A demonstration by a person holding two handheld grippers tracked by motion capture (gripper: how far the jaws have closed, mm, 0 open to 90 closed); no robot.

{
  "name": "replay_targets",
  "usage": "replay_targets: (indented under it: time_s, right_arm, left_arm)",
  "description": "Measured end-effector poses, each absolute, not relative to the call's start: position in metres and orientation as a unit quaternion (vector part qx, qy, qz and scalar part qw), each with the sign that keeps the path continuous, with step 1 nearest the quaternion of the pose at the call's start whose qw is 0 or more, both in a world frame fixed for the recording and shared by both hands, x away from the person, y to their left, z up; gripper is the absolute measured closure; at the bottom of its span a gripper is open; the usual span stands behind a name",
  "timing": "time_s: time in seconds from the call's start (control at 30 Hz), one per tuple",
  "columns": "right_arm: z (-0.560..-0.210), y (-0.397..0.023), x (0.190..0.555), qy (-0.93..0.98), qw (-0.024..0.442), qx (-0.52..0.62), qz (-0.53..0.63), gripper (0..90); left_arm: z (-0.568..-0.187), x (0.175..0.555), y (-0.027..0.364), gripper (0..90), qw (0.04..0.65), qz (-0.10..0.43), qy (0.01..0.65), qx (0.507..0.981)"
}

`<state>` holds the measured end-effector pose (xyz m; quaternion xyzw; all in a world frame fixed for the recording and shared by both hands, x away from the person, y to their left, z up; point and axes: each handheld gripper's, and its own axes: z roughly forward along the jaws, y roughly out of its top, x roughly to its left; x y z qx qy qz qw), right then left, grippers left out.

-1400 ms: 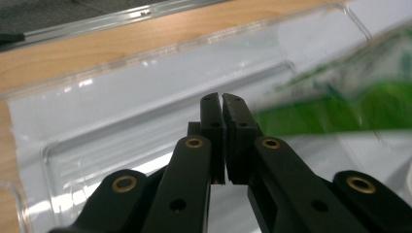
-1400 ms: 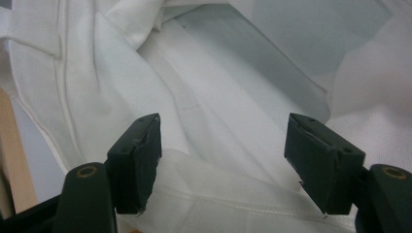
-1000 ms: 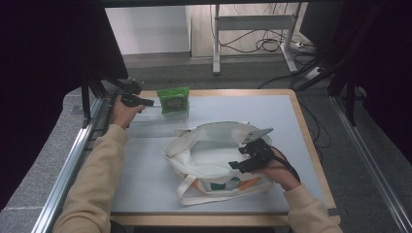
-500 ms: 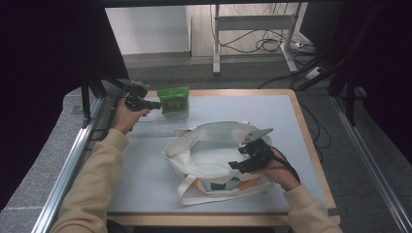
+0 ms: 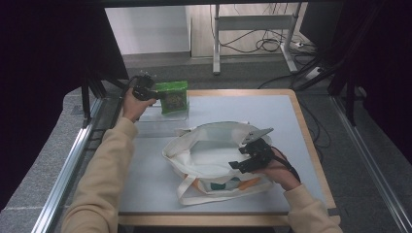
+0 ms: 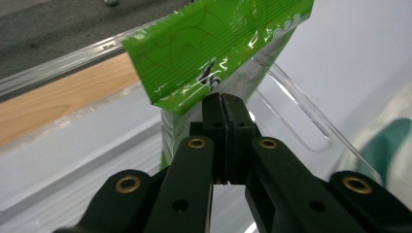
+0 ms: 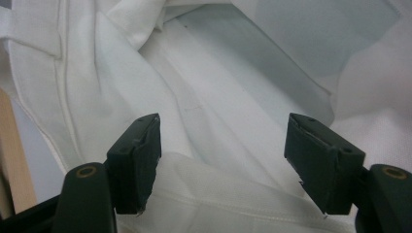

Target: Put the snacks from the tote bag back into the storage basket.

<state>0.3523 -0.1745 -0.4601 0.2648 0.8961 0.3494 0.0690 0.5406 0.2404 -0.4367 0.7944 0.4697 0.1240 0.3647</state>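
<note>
A green snack packet (image 5: 174,96) stands at the far left of the table. My left gripper (image 5: 154,93) is shut on its left edge. In the left gripper view the black jaws (image 6: 224,104) meet on the packet's (image 6: 214,43) crimped lower edge. A white cloth tote bag (image 5: 209,145) lies open in the middle of the table. My right gripper (image 5: 243,158) is at the bag's right rim with its jaws wide apart. In the right gripper view the open gripper (image 7: 221,145) hangs over the bag's white cloth (image 7: 204,97), and the pads do not press on it.
A clear plastic holder (image 5: 163,119) sits on the grey table top (image 5: 272,111) just under the packet. The table has a wooden rim (image 5: 303,131) and metal rails (image 5: 73,160) along its left side. Something orange and green shows under the bag's near side.
My left hand has moved a little to the right and up, and the packet's top has risen slightly. The right gripper and the bag have stayed put.
</note>
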Motion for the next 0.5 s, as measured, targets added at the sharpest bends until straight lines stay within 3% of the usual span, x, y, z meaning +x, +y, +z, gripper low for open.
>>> replay_targets:
  time_s: [0.23, 0.5]
  right_arm:
    - [-0.460, -0.177, 0.354, 0.895, 0.070, 0.267, 0.350, 29.1]
    - [-0.460, -0.179, 0.354, 0.894, 0.071, 0.269, 0.351, 29.2]
  left_arm:
    - [-0.441, 0.559, 0.241, 90.0, 0.358, 0.127, 0.483, 0.789]
    - [-0.439, 0.555, 0.238, 89.9, 0.361, 0.127, 0.473, 0.793]
